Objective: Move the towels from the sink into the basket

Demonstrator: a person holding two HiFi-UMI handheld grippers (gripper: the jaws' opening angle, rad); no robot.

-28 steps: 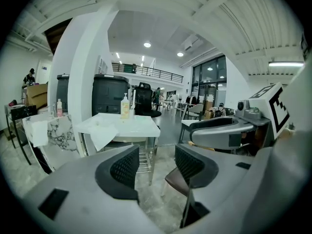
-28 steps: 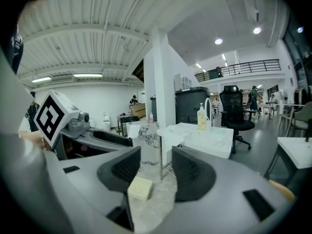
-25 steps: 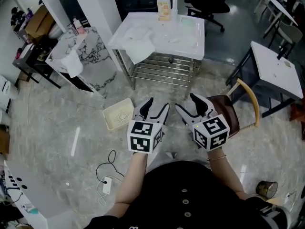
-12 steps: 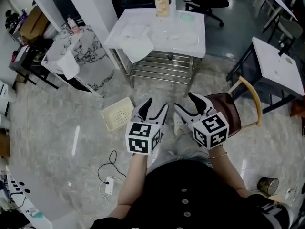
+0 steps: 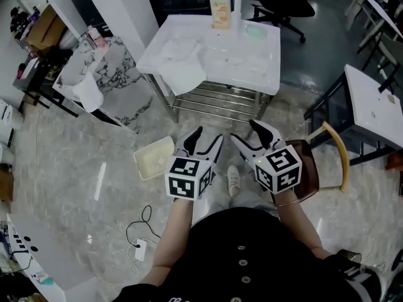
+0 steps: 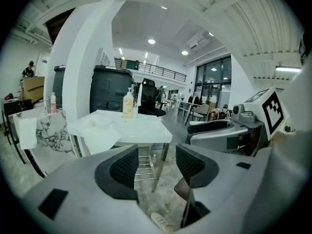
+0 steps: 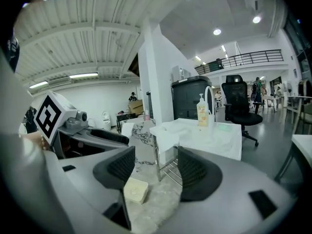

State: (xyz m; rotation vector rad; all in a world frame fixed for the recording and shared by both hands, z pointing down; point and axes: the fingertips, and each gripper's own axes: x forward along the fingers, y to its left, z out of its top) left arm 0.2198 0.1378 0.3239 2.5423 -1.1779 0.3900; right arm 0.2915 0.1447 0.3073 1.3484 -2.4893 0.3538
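Marble floor, white sink on a steel stand, towels heaped in it, one hanging over its front edge, basket on the floor near the stand, left claw and right claw side by side, both released, empty.

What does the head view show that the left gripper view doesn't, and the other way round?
Only the head view shows the yellow basket on the floor and the power strip with its cable. Only the left gripper view shows the ceiling lights and the balcony railing. Both show the white sink, the soap bottle, the towel hanging over the sink's edge, the left claw and the right claw.
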